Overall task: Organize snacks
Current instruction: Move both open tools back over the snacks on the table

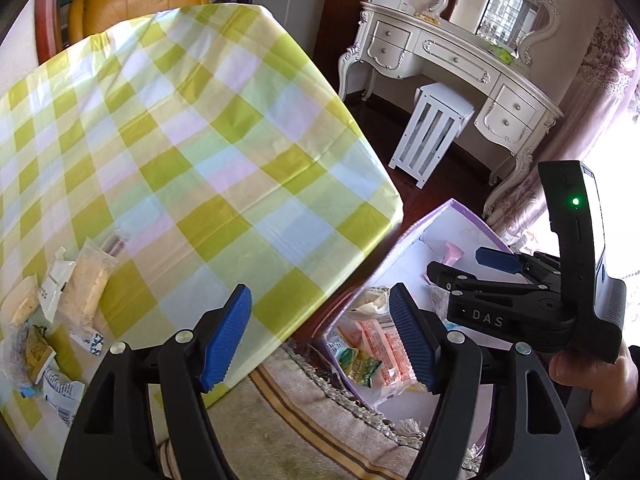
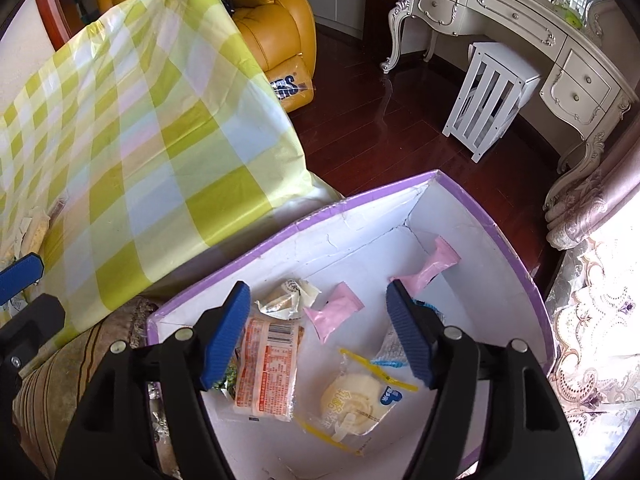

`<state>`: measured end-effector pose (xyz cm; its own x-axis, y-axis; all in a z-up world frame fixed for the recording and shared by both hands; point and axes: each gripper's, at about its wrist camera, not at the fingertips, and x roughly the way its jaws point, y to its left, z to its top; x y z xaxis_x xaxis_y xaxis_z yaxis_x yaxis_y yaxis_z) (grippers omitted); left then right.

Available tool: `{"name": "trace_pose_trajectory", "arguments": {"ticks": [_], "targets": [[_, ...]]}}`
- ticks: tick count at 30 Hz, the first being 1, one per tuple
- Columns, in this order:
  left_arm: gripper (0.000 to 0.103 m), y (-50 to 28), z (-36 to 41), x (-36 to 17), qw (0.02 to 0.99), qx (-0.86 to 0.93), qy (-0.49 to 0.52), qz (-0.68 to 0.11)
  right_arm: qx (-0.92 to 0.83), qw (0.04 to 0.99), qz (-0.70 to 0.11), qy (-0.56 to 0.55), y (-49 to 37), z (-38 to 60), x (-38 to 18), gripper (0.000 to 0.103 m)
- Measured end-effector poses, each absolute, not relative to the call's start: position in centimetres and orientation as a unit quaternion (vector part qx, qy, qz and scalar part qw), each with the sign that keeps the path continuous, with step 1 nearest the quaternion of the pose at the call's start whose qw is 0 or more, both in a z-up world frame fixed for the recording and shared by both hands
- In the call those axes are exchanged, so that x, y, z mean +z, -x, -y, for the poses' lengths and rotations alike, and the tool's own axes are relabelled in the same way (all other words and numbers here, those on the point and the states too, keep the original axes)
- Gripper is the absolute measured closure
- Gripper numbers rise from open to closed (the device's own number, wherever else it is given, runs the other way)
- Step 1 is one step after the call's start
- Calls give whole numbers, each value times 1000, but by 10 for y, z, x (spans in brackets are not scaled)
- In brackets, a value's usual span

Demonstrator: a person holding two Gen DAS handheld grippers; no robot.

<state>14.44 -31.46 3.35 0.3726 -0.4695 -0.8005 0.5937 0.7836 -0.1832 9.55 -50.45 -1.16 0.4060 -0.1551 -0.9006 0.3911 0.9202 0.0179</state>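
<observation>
A purple-rimmed white box (image 2: 360, 200) stands on the rug beside the checked table (image 2: 160, 140). In it lie an orange-and-white packet (image 2: 268, 364), a round bun packet (image 2: 356, 396), two pink packets (image 2: 334, 316), a crumpled wrapper (image 2: 286, 294) and a green packet (image 1: 358, 364). My right gripper (image 2: 318, 336) hangs open over the box with nothing between its pads; it also shows from the side in the left wrist view (image 1: 468, 268). My left gripper (image 1: 320, 340) is open and empty over the table's edge. Several snack packets (image 1: 80, 292) lie on the table at the left.
A yellow leather armchair (image 2: 272, 28) stands behind the table. A white dressing table (image 1: 460, 60) and a white slatted stool (image 1: 432, 132) stand on the dark wood floor (image 2: 380, 120). A striped rug (image 1: 304, 412) lies under the box. A curtain (image 2: 592, 320) hangs at the right.
</observation>
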Motion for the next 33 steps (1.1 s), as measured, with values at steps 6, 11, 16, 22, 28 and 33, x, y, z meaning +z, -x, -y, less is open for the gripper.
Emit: {"name": "trace_pose_trajectory", "arguments": {"ticks": [6, 11, 16, 22, 28, 33], "targets": [[33, -154, 285, 40, 847, -289, -50, -443, -148, 843, -507, -101, -104, 480, 3, 32], [30, -161, 262, 44, 852, -283, -21, -440, -130, 850, -502, -95, -110, 460, 10, 32], [29, -164, 244, 49, 859, -270, -8, -436, -102, 851, -507, -94, -117, 435, 14, 32], [28, -165, 223, 52, 867, -253, 5, -429, -73, 855, -507, -84, -123, 402, 19, 32], [28, -169, 191, 51, 878, -224, 27, -422, -31, 856, -511, -70, -130, 363, 18, 32], [29, -172, 155, 50, 887, -193, 53, -416, 11, 855, -514, -64, -138, 328, 18, 32]]}}
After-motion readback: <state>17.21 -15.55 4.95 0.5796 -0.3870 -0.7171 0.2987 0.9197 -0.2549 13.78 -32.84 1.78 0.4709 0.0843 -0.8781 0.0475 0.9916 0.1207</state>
